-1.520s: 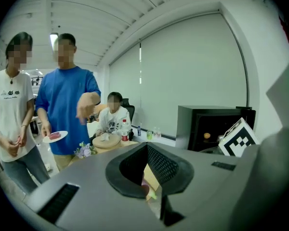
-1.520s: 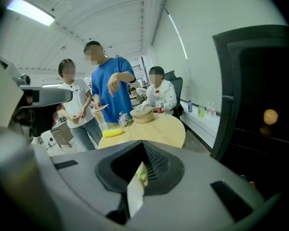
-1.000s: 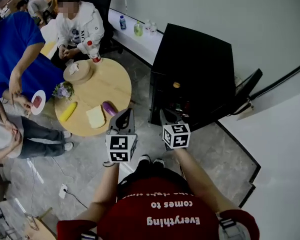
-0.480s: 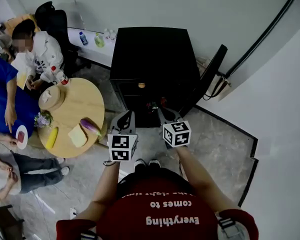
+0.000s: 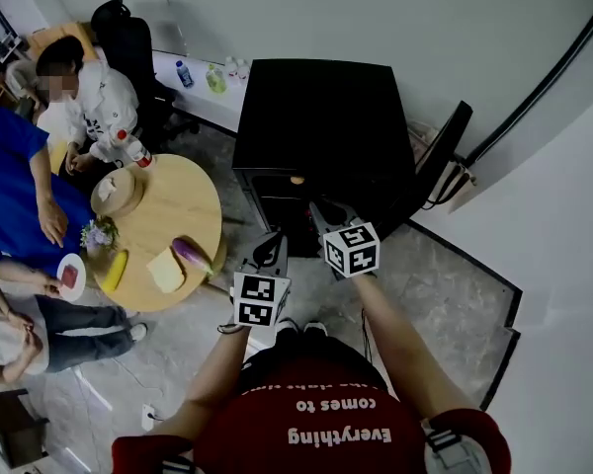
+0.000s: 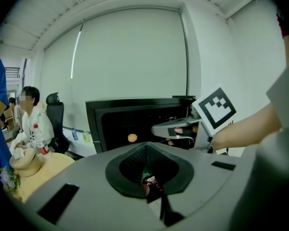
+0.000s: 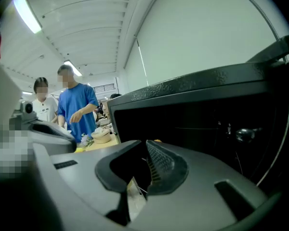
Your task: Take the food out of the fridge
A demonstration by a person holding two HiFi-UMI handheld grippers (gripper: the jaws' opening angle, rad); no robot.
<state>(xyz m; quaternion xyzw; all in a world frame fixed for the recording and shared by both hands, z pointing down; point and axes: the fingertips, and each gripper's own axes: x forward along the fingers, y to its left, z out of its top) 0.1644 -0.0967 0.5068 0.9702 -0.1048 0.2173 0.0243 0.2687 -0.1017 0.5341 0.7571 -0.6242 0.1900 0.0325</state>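
**Operator:** What are the two grippers doing?

**Technician:** Both are pointing at the open black fridge. The left gripper is holding its jaws closed, tips meeting, with nothing between them. The right gripper is sitting just ahead of it, nearer the fridge opening. It is also holding its jaws together and is empty.

**Operator:** Where is the food lying?

**Technician:** A small round orange item is resting on a shelf inside the fridge, toward the shelf's left edge, apart from both grippers. The fridge door is standing open at the right.

**Operator:** What is standing beside the fridge?

**Technician:** A round wooden table is standing to its left. A purple eggplant, a bread slice and a yellow corn cob are lying along the table's near edge. A round basket is sitting at its far-left edge. Beyond, a person in a white top is sitting at the table. Bottles are standing on a white counter against the wall.
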